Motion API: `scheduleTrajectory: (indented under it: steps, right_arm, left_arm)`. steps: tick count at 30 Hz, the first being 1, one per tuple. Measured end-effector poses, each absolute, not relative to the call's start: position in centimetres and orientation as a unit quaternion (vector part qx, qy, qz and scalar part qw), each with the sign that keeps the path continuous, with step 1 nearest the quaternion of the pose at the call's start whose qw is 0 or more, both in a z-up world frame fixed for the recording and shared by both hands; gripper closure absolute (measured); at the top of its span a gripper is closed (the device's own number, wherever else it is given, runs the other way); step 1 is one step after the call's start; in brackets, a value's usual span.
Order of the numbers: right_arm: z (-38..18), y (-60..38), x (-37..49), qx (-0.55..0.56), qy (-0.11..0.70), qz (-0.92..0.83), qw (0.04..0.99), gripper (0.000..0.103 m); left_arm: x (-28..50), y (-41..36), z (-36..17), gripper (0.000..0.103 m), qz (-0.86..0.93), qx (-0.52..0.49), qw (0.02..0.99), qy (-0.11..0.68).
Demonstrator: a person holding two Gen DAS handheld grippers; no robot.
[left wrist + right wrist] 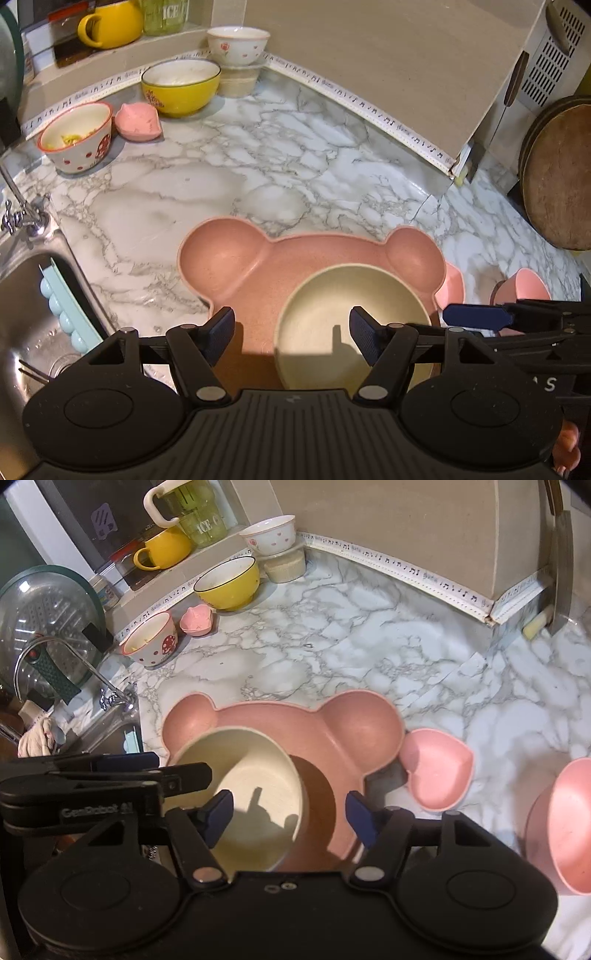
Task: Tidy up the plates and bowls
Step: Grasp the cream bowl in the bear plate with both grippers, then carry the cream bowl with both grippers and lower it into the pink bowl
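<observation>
On the marble counter (155,192) a pink bear-shaped plate (295,258) is laid, and a cream bowl (325,306) is set inside it. Above them the left gripper (291,338) and right gripper (288,818) are held with jaws apart, nothing clasped. A pink heart-shaped dish (436,768) is seen just beside the plate.

Matt speckled bear-shaped plate (295,258), glossy marble-patterned counter (166,192), shiny steel sink (29,295)

two hand-held grippers side by side, both angled downward: left gripper (291,338) with jaws parted and empty, right gripper (288,818) just beside it, likewise parted and empty.
</observation>
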State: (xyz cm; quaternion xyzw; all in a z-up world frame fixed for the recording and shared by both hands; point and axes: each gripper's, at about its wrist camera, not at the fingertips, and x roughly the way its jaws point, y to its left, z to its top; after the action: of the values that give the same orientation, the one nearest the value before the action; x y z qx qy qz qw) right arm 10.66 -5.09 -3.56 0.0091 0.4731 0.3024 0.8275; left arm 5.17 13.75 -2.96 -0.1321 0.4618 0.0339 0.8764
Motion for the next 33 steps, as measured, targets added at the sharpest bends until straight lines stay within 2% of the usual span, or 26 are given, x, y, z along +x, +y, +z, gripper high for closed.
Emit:
scheduleTrajectory:
  steps: [3, 6, 7, 8, 16, 21, 33]
  right_arm:
    - [-3.8, -4.7, 10.6, -0.001, 0.475, 0.300, 0.827, 0.051]
    - [-4.2, -4.4, 10.6, -0.002, 0.482, 0.298, 0.824, 0.062]
    - [-4.3, -4.3, 10.5, -0.004, 0.483, 0.297, 0.824, 0.064]
    - [-4.4, -4.2, 10.5, -0.006, 0.484, 0.295, 0.824, 0.069]
    - [-4.8, -4.0, 9.6, -0.026, 0.471, 0.287, 0.833, 0.090]
    - [-4.4, -5.0, 9.3, -0.023, 0.461, 0.276, 0.843, 0.094]
    - [-0.5, -14.1, 10.3, 0.023, 0.419, 0.199, 0.885, 0.095]
  left_arm:
    - [5.1, 13.3, -3.7, 0.037, 0.029, -0.128, 0.872, 0.471]
    - [5.0, 12.9, -4.4, 0.050, 0.022, -0.134, 0.867, 0.480]
    - [5.0, 12.8, -4.7, 0.059, 0.020, -0.135, 0.865, 0.483]
    - [4.9, 12.6, -4.9, 0.065, 0.022, -0.134, 0.863, 0.486]
    - [4.5, 12.2, -4.9, 0.088, 0.049, -0.122, 0.866, 0.482]
    - [4.8, 10.6, -3.5, 0.088, 0.037, -0.108, 0.870, 0.480]
    - [9.3, 1.4, -0.5, 0.088, -0.053, -0.063, 0.884, 0.461]
